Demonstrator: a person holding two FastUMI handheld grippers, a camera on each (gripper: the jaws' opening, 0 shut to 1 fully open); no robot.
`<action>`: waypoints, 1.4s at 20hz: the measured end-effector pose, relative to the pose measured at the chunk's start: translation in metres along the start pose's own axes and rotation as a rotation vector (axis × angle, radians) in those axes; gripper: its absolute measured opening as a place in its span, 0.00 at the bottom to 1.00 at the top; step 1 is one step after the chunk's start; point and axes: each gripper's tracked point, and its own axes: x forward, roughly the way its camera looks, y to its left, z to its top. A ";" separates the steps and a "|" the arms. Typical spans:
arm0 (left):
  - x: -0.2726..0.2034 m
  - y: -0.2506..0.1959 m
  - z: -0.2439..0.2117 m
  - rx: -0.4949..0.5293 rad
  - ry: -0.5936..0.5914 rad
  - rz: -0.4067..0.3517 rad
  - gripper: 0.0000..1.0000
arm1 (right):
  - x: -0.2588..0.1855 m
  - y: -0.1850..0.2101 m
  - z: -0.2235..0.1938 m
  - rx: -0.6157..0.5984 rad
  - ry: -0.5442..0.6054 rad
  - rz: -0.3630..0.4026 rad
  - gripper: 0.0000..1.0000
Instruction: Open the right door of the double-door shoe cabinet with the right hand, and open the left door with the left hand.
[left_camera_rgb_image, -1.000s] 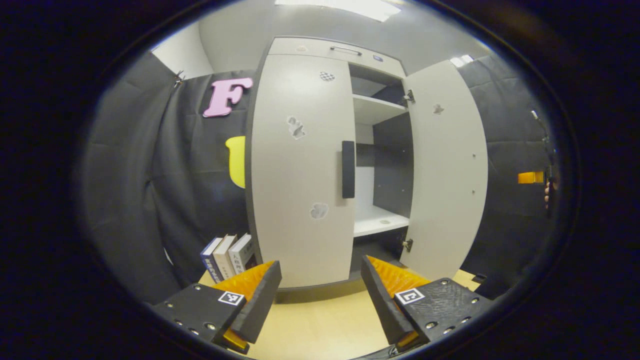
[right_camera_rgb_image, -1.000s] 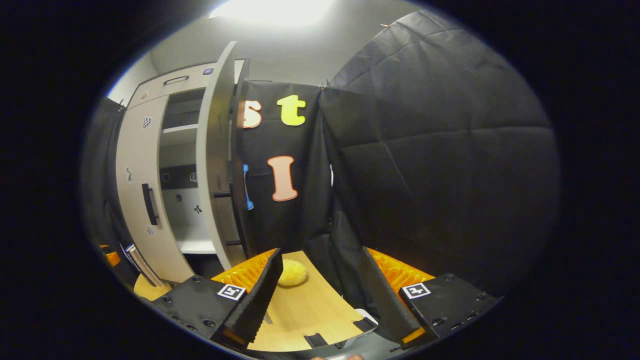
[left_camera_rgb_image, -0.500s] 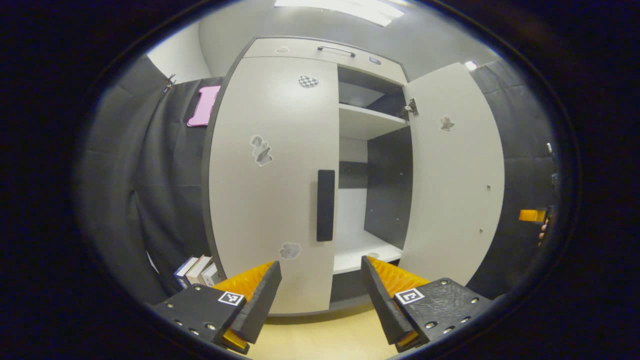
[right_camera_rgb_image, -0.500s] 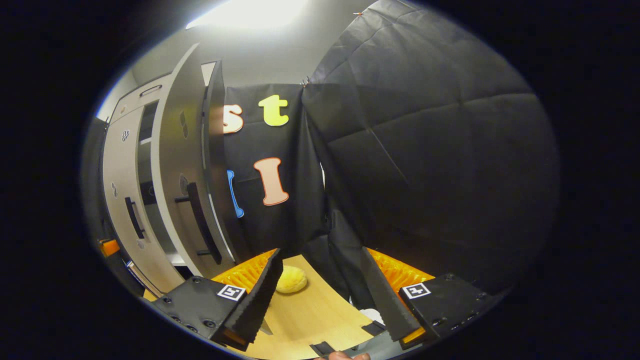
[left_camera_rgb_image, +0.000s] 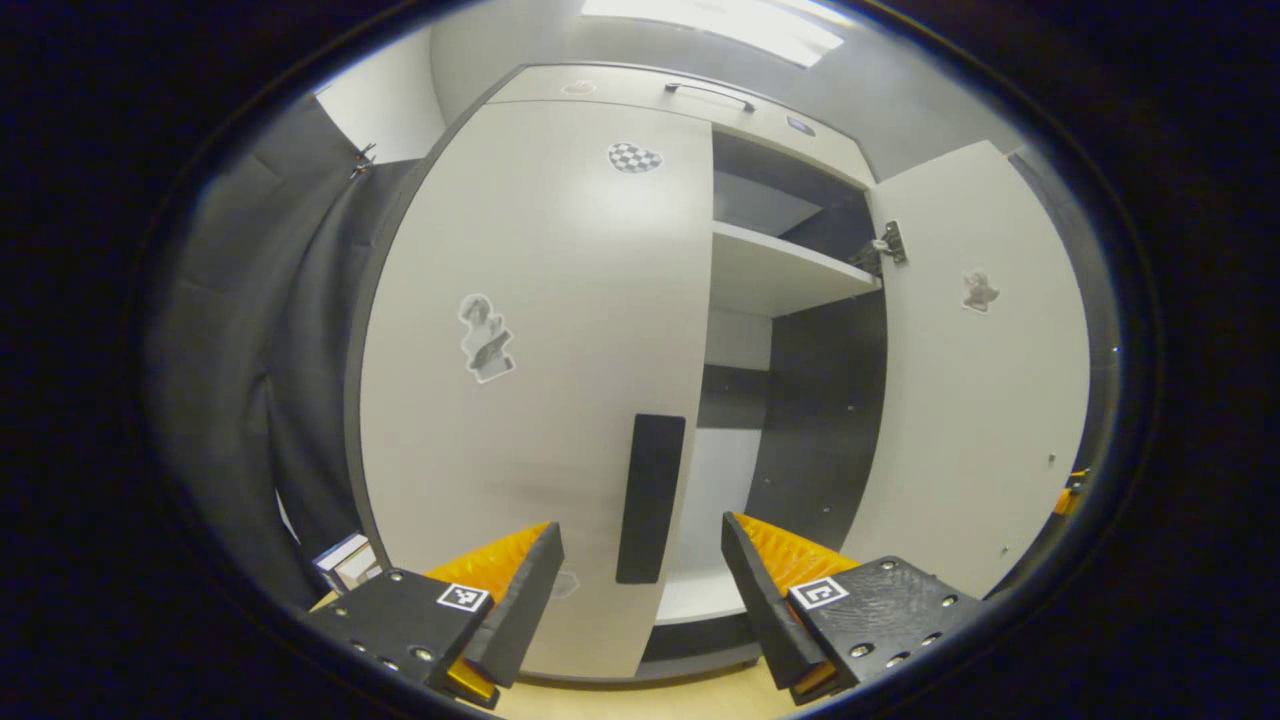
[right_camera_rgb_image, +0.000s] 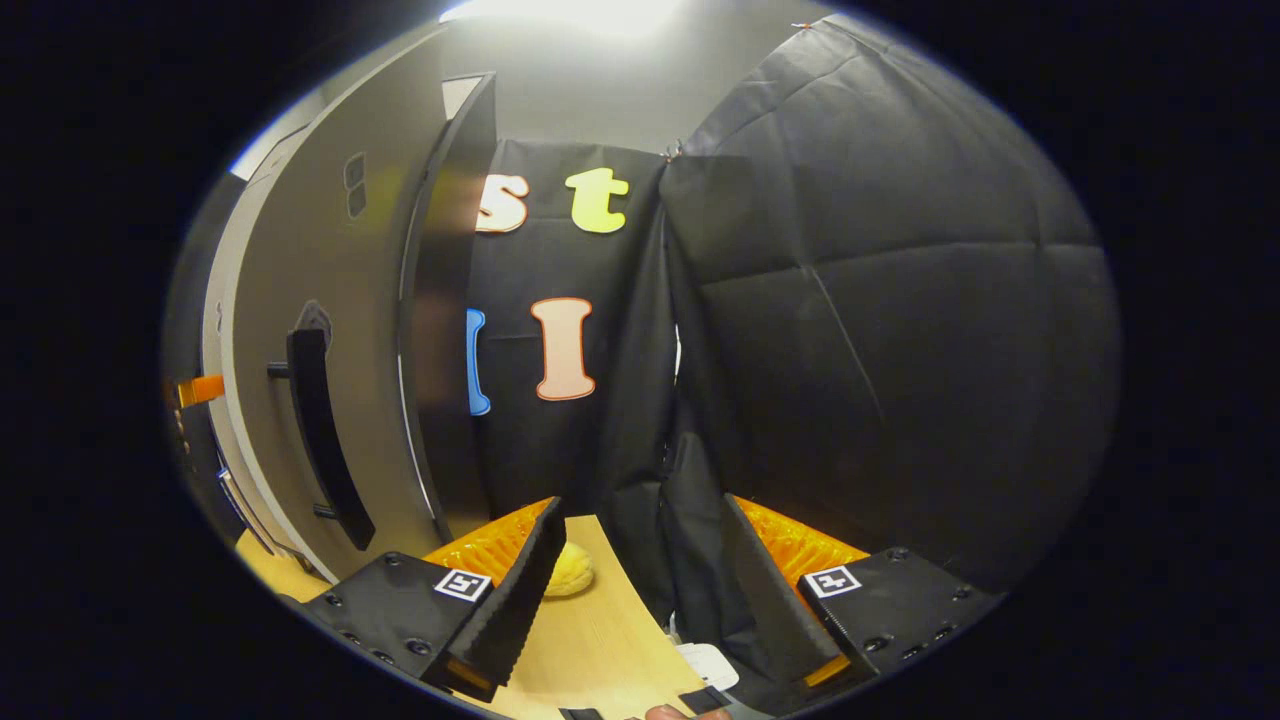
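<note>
In the left gripper view the pale shoe cabinet stands close ahead. Its left door (left_camera_rgb_image: 540, 380) is closed, and that door's black vertical handle (left_camera_rgb_image: 650, 497) hangs just above the gap between my fingers. My left gripper (left_camera_rgb_image: 640, 590) is open and apart from the handle. The right door (left_camera_rgb_image: 985, 380) stands swung wide, baring the shelves (left_camera_rgb_image: 780, 275). In the right gripper view I look along the outer face of the open right door (right_camera_rgb_image: 330, 300), with its black handle (right_camera_rgb_image: 320, 435) at the left. My right gripper (right_camera_rgb_image: 640, 590) is open and holds nothing.
Several books (left_camera_rgb_image: 345, 560) stand left of the cabinet's foot. A yellow round object (right_camera_rgb_image: 570, 572) lies on the wooden table (right_camera_rgb_image: 590, 640) near the right gripper's left finger. Black cloth walls close in on the left and the right.
The left gripper has come much closer to the left door, and its handle now sits just above the fingers. The right gripper has shifted, bringing the open right door's outer face nearer.
</note>
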 end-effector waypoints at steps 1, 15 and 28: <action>0.007 -0.002 0.001 0.007 0.002 0.006 0.93 | 0.005 0.007 -0.006 0.005 0.026 0.036 0.98; 0.060 0.002 -0.004 -0.065 0.025 0.091 0.46 | 0.088 0.008 -0.017 -0.037 0.088 0.180 0.94; 0.054 0.002 -0.014 0.056 0.052 0.163 0.16 | 0.117 0.049 -0.057 -0.008 0.169 0.309 0.94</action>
